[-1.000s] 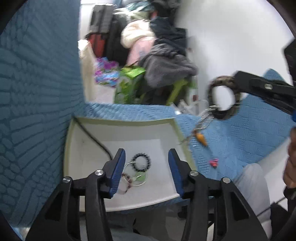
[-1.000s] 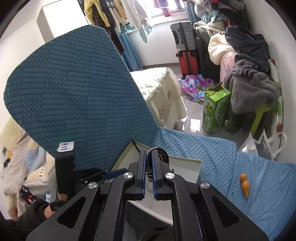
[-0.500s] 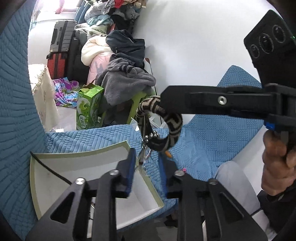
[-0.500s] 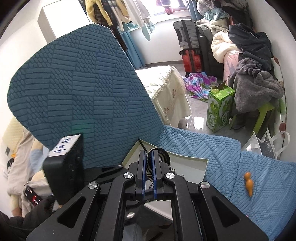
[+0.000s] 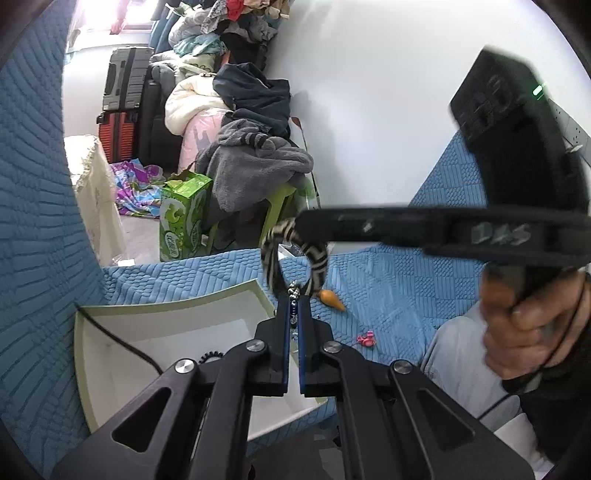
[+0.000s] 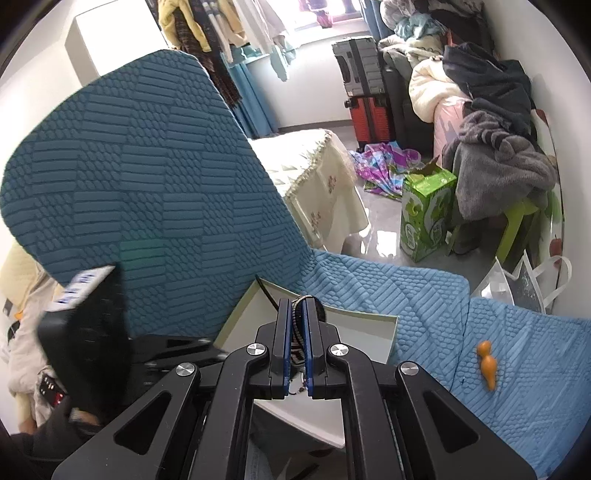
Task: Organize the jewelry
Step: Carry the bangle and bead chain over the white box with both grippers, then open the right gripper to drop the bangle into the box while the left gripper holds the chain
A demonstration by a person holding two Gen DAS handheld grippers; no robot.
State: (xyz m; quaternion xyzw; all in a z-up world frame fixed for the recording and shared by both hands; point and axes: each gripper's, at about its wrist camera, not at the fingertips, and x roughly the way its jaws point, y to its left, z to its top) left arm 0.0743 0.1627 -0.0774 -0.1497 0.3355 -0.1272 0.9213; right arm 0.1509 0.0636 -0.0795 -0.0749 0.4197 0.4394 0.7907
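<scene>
Daylight enters from the window [image 6: 325, 22] at the far end of the room; the pane is blown out to white in both views. White wall [image 5: 388, 110] evenly lit, no hard shadows. Glare patch on the floor [image 6: 384, 236]. Strong fisheye curvature, black vignette at the corners. Motion blur on the right gripper [image 5: 301, 230] body in the left view; remaining areas sharp.

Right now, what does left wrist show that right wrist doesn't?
Left wrist only: the bracelet's beaded charm pinched in the left gripper, a pink trinket on the blue cover, and the hand holding the right gripper. Right wrist only: the right gripper clamped on the woven band edge-on. Both: woven bracelet, white tray, orange gourd charm.
</scene>
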